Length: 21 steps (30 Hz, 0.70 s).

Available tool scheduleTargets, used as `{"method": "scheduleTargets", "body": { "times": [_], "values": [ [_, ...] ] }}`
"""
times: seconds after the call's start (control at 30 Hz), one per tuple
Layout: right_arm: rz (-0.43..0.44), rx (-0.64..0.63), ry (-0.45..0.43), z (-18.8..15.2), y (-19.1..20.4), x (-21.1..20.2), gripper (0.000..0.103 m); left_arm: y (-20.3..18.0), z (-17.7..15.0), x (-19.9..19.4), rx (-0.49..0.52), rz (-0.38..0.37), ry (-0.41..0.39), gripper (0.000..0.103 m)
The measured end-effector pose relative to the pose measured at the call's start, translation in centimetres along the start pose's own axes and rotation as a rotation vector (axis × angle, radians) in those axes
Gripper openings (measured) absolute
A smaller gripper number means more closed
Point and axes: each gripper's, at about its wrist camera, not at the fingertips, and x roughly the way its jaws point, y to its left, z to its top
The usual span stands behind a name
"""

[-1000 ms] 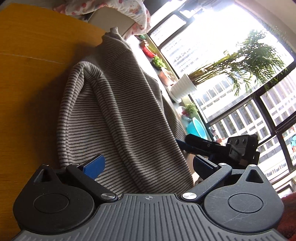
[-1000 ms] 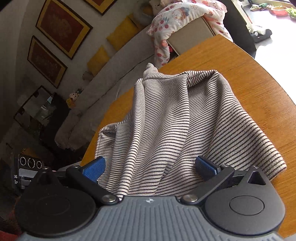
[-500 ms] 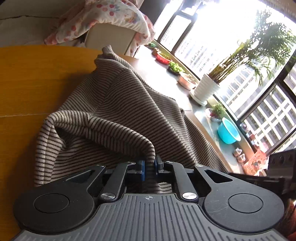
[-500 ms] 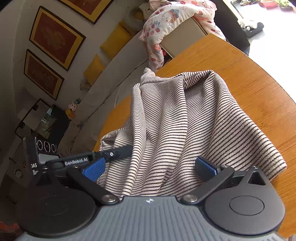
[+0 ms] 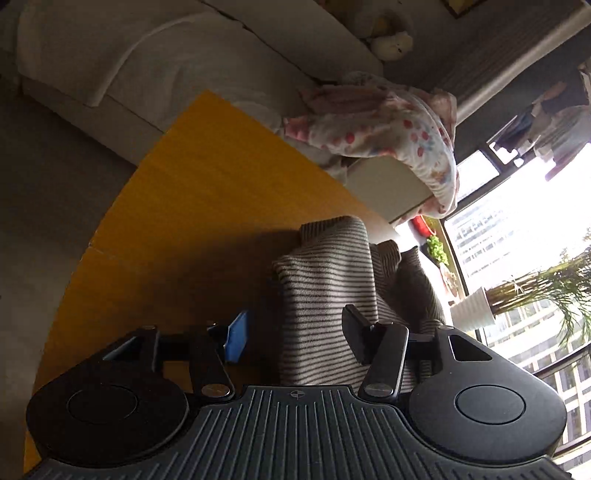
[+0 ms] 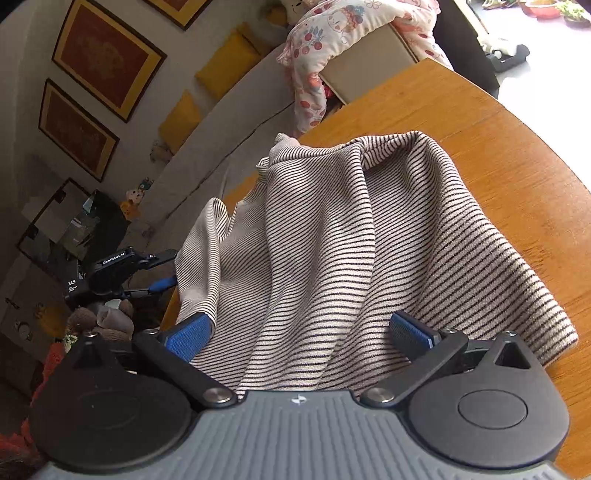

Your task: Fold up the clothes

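— On the wooden table (image 6: 517, 155), toward its near edge, where did the striped garment (image 6: 332, 240) lie?
— Bunched in loose folds, one corner reaching the curved far edge, the hem at the right gripper (image 6: 299, 332).
— Was that gripper gripping it?
— No. Its blue pads (image 6: 186, 336) stood wide apart, cloth lying between them.
— And the left gripper (image 5: 295, 334)?
— Also spread, at the garment's left side, one finger over bare wood, the other over stripes.
— Beyond the table?
— A floral blanket (image 6: 332, 33) draped on a box (image 6: 365, 70), then a grey sofa (image 5: 147, 62).
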Motion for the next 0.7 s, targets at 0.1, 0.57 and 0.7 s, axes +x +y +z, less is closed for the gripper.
{"method": "scheduleTargets", "body": {
  "times": [0.1, 0.57, 0.7],
  "values": [
    [-0.052, -0.079, 0.004, 0.9, 0.9, -0.1, 0.103, -1.4, -1.3, -0.6, 0.044, -0.058, 0.007, 0.067],
    [-0.208, -0.683, 0.229, -4.0, 11.5, -0.2, 0.080, -11.9, -9.9, 3.1, 0.305, -0.266, 0.118, 0.095],
    [-0.340, -0.893, 0.186, -6.3, 12.1, 2.5, 0.076, -12.7, -12.4, 6.6, 0.329, -0.227, 0.174, 0.095]
  ]
}}
